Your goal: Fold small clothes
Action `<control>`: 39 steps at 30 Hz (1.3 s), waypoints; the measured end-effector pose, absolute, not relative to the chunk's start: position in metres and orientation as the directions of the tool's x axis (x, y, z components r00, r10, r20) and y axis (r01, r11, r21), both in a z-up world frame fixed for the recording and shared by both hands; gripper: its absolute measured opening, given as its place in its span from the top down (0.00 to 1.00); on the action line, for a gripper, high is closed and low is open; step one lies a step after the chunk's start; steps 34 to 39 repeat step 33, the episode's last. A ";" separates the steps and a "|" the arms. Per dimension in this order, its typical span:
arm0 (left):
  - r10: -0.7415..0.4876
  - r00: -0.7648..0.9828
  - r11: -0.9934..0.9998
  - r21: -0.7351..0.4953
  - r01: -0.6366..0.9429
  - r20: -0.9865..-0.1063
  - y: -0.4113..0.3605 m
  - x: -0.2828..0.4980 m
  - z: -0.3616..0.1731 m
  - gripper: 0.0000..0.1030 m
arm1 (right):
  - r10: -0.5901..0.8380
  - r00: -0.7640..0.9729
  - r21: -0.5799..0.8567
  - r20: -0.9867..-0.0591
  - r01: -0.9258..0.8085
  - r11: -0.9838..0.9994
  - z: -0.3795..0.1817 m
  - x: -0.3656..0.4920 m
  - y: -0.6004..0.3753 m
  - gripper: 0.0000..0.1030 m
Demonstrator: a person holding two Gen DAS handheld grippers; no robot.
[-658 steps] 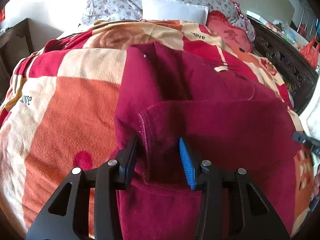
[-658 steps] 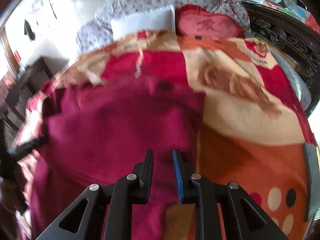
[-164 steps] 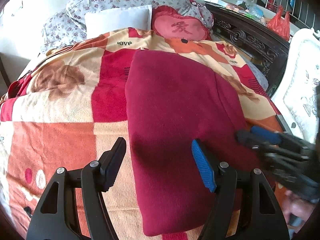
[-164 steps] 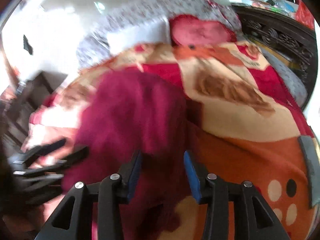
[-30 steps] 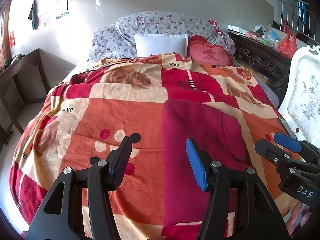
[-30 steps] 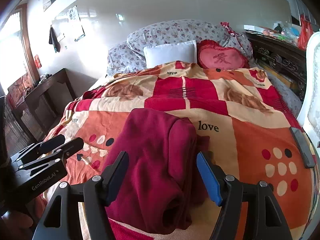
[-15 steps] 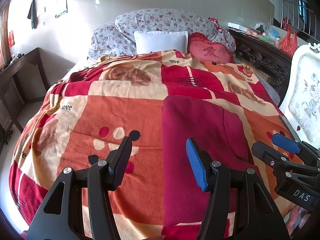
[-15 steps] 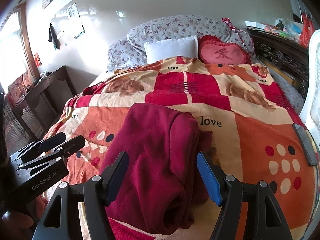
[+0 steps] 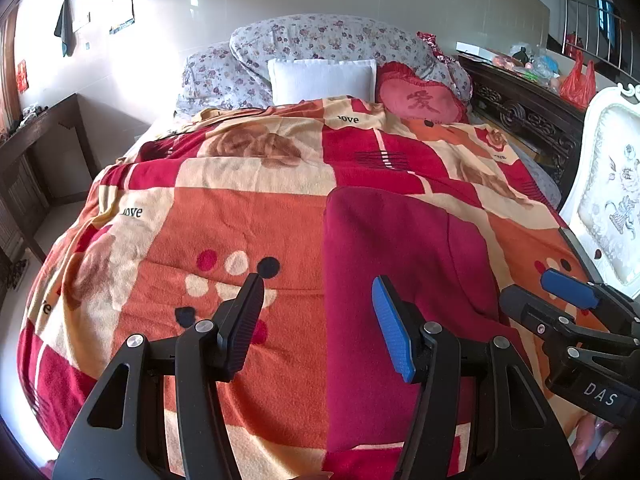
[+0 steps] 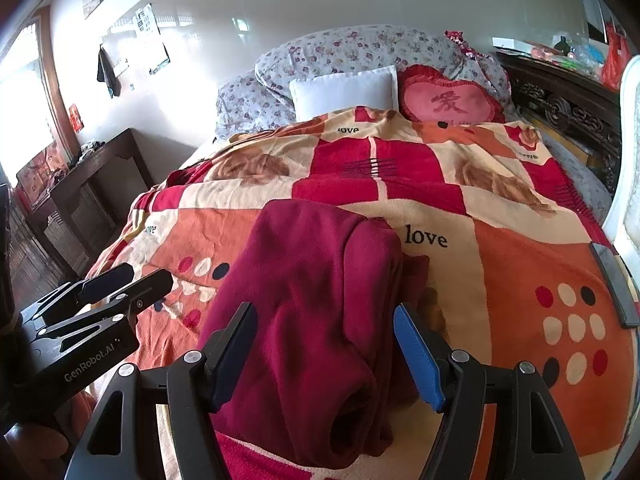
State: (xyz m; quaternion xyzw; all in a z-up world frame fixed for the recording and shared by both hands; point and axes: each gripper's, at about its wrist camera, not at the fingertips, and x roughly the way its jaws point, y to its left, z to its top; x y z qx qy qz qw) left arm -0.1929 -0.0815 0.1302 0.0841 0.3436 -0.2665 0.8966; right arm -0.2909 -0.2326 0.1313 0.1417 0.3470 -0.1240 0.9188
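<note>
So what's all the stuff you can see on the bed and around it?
folded garment: 1, dark red, lying on the blanket at the near end of the bed
blanket: 1, red, orange and cream checks with "love" printed on it, spread over the bed
white pillow: 1, white, at the head of the bed
heart cushion: 1, red and pink, right of the white pillow
floral bedding: purple flowers on pale cloth, piled behind the pillows
wooden side table: 1, dark brown, left of the bed
white chair: 1, white, right of the bed
left gripper: 1, black with a blue pad, open, holding nothing
right gripper: 1, black with a blue pad, open, above the garment
</note>
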 end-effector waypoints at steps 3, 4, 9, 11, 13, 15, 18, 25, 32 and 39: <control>-0.421 0.621 0.844 -0.034 0.536 -0.661 -0.082 -0.193 0.130 0.45 | -0.129 0.728 0.174 -0.673 0.326 0.929 0.131 -0.291 -0.232 0.34; -0.421 0.621 0.844 -0.033 0.536 -0.661 -0.082 -0.193 0.130 0.45 | -0.128 0.728 0.174 -0.673 0.325 0.930 0.131 -0.291 -0.232 0.34; -0.419 0.619 0.844 -0.033 0.536 -0.664 -0.081 -0.193 0.126 0.45 | -0.122 0.728 0.179 -0.675 0.321 0.930 0.130 -0.291 -0.232 0.34; -0.418 0.618 0.843 -0.031 0.537 -0.666 -0.081 -0.193 0.125 0.45 | -0.121 0.726 0.178 -0.677 0.321 0.930 0.130 -0.291 -0.233 0.34; -0.417 0.616 0.843 -0.031 0.537 -0.668 -0.081 -0.194 0.123 0.45 | -0.120 0.724 0.178 -0.679 0.322 0.930 0.129 -0.291 -0.233 0.34; -0.415 0.615 0.844 -0.031 0.536 -0.671 -0.081 -0.193 0.122 0.45 | -0.118 0.721 0.180 -0.683 0.323 0.929 0.128 -0.290 -0.234 0.34; -0.412 0.613 0.844 -0.029 0.536 -0.674 -0.081 -0.191 0.123 0.45 | -0.114 0.717 0.182 -0.688 0.322 0.929 0.126 -0.288 -0.234 0.34; -0.410 0.624 0.847 -0.025 0.531 -0.665 -0.079 -0.189 0.120 0.45 | -0.108 0.709 0.181 -0.697 0.319 0.930 0.121 -0.287 -0.233 0.34; -0.412 0.630 0.853 -0.036 0.520 -0.658 -0.073 -0.177 0.116 0.45 | -0.099 0.694 0.198 -0.713 0.336 0.921 0.110 -0.284 -0.245 0.34; -0.409 0.624 0.855 -0.041 0.517 -0.666 -0.072 -0.173 0.114 0.45 | -0.100 0.691 0.200 -0.716 0.340 0.919 0.109 -0.283 -0.247 0.34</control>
